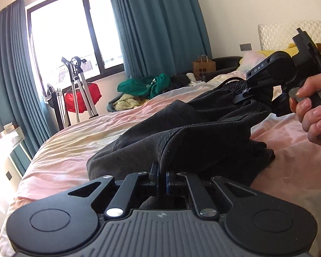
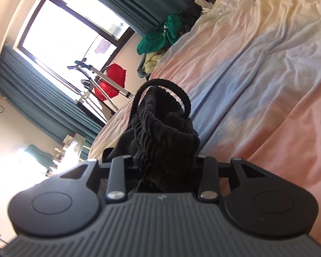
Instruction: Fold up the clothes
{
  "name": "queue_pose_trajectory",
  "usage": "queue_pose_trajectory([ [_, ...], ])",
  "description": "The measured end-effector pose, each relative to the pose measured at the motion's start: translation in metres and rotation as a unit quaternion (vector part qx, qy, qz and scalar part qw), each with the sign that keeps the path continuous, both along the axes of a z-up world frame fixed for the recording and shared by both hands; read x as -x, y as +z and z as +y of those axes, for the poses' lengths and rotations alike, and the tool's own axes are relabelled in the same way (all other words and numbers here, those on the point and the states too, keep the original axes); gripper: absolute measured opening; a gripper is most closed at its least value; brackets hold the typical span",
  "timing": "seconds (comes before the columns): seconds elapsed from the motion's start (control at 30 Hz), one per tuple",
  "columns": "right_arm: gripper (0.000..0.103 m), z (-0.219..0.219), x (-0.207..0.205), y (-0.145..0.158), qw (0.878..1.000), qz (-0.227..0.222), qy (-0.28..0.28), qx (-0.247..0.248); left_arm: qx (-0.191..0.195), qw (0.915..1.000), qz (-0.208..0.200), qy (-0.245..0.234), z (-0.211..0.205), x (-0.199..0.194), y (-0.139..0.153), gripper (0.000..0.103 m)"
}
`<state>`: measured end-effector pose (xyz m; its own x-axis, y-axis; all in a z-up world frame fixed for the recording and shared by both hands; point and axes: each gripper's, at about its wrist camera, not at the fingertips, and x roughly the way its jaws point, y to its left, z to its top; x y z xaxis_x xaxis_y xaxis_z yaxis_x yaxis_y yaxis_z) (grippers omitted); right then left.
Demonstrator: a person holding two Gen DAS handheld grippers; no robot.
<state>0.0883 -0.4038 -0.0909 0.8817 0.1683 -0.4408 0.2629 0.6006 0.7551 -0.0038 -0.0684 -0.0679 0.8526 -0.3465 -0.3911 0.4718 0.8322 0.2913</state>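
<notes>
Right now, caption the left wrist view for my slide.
Left gripper pinches black cotton shorts on pink bedsheet; right gripper grips waistband.

Around the bed we see a bright, cluttered bedroom.
We find teal pleated curtains (image 1: 156,21) flanking a black-framed window (image 1: 75,32), a brown paper bag (image 1: 204,65) by the wall, a red cloth (image 1: 83,96) near metal poles (image 1: 83,94), and a white quilted headboard (image 1: 289,34).

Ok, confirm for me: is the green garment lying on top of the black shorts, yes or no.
No: the green garment sits heaped at the far edge of the bed, well apart from the black shorts.
</notes>
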Motion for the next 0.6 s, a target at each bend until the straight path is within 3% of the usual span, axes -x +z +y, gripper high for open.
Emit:
queue_pose_trajectory([
  [0.1,0.042,-0.006,-0.007,-0.041,0.997,0.057,-0.011,-0.043,-0.018,0.9996,0.019,-0.008,-0.006,-0.003,-0.014,0.006],
  [0.23,0.050,-0.004,-0.004,-0.044,0.997,0.056,-0.007,-0.056,0.022,0.9984,0.052,-0.001,0.007,-0.003,-0.013,0.014],
  [0.3,0.059,-0.002,-0.001,-0.037,0.997,0.057,-0.002,-0.045,0.050,0.9965,0.067,-0.001,0.019,-0.001,-0.007,0.022],
  [0.37,0.072,0.002,0.003,-0.033,0.997,0.068,0.004,-0.031,0.080,0.9930,0.086,-0.001,0.033,-0.003,0.001,0.045],
  [0.4,0.079,0.004,0.003,-0.032,0.997,0.072,0.014,-0.031,0.094,0.9910,0.095,-0.003,0.038,-0.004,0.004,0.049],
  [0.5,0.086,0.011,0.004,-0.030,0.995,0.084,0.045,-0.028,0.179,0.9736,0.141,-0.018,0.066,-0.008,0.013,0.057],
  [0.6,0.089,0.021,-0.004,-0.031,0.991,0.110,0.074,0.009,0.266,0.9481,0.173,-0.015,0.093,-0.018,0.018,0.074],
])
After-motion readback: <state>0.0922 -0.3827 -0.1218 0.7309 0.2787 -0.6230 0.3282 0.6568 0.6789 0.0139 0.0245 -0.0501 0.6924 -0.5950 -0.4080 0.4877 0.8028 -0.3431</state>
